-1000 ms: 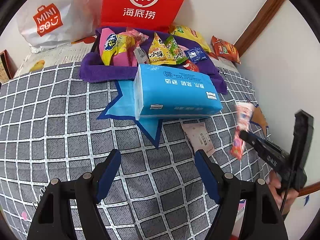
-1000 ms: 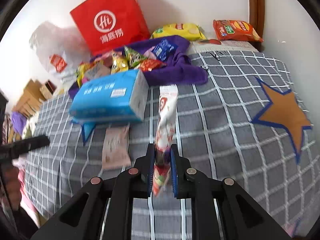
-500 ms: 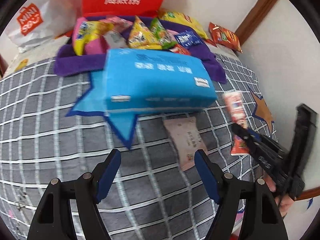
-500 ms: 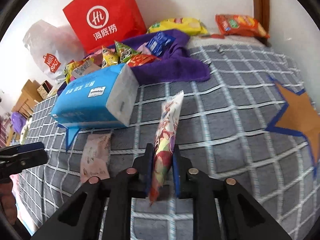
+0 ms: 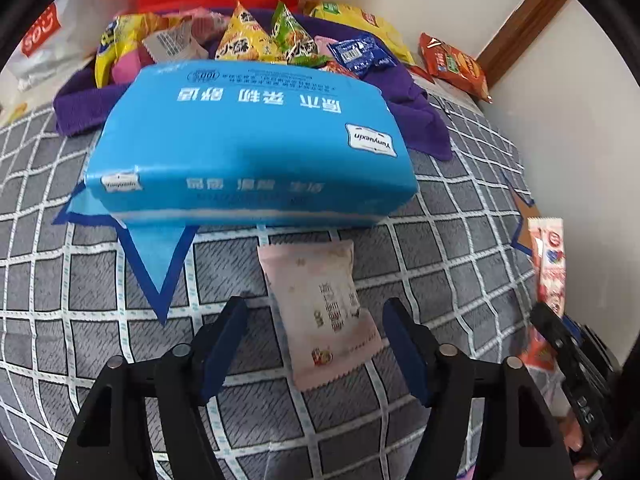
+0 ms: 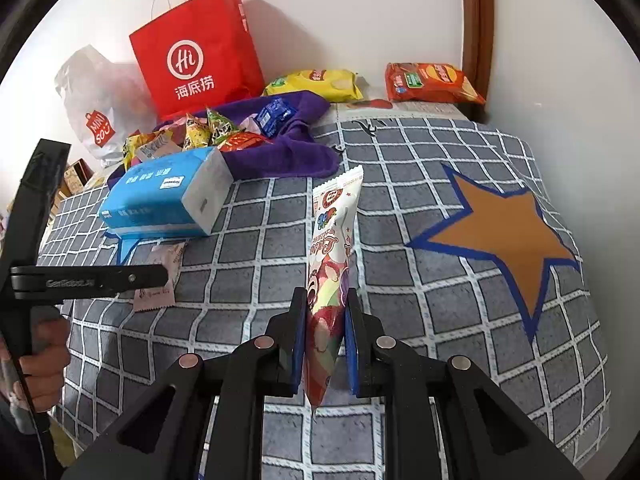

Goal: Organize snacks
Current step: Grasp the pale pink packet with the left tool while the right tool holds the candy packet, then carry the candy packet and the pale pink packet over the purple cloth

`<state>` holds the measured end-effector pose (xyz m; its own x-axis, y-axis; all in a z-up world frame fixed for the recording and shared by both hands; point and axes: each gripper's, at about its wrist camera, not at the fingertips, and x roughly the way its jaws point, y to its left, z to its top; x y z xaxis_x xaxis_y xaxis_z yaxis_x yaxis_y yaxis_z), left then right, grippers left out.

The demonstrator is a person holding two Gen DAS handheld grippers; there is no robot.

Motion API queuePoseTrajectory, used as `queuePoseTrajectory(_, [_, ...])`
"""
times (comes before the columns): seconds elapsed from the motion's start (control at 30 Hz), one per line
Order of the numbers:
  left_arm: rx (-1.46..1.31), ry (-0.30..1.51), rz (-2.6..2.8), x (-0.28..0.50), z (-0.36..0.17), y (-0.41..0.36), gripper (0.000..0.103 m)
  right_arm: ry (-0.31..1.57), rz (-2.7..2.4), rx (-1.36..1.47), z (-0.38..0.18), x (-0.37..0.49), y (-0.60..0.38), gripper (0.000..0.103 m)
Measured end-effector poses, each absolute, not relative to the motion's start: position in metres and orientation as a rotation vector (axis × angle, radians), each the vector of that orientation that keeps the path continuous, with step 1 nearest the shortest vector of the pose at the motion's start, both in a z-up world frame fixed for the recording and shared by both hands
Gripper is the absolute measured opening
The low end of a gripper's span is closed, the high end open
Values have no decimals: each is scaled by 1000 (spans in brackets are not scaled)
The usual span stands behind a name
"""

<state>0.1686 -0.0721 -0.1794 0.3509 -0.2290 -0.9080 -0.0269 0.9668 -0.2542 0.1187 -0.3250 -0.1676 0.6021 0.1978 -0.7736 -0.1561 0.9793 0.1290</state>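
Your right gripper [image 6: 325, 344] squeezed long white candy packet [image 6: 333, 240]. Your left gripper [image 5: 314, 344] gaped around flat pink paper packet [image 5: 320, 304]. Both not yet on far purple cloth [image 6: 288, 152].

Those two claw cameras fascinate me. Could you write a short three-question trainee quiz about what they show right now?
1. True or false: the right claw is shut on the tall white cartoon-printed snack packet.
2. Which item lies between the open left claw's fingers?
A. pale pink flat snack packet
B. blue tissue pack
C. red paper bag
3. Fill in: most loose snacks lie on the ____ towel.

Key: 1 true; 2 A; 3 purple.
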Motion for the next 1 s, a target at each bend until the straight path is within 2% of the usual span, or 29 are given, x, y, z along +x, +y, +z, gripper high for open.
queuePoseTrajectory(0.3, [-176, 1167, -84, 171, -180, -78, 33, 910, 234, 28, -164, 115, -322, 17])
queuePoseTrajectory(1.0, [-238, 1127, -110, 135, -134, -11, 31, 860, 265, 26, -134, 113, -278, 17])
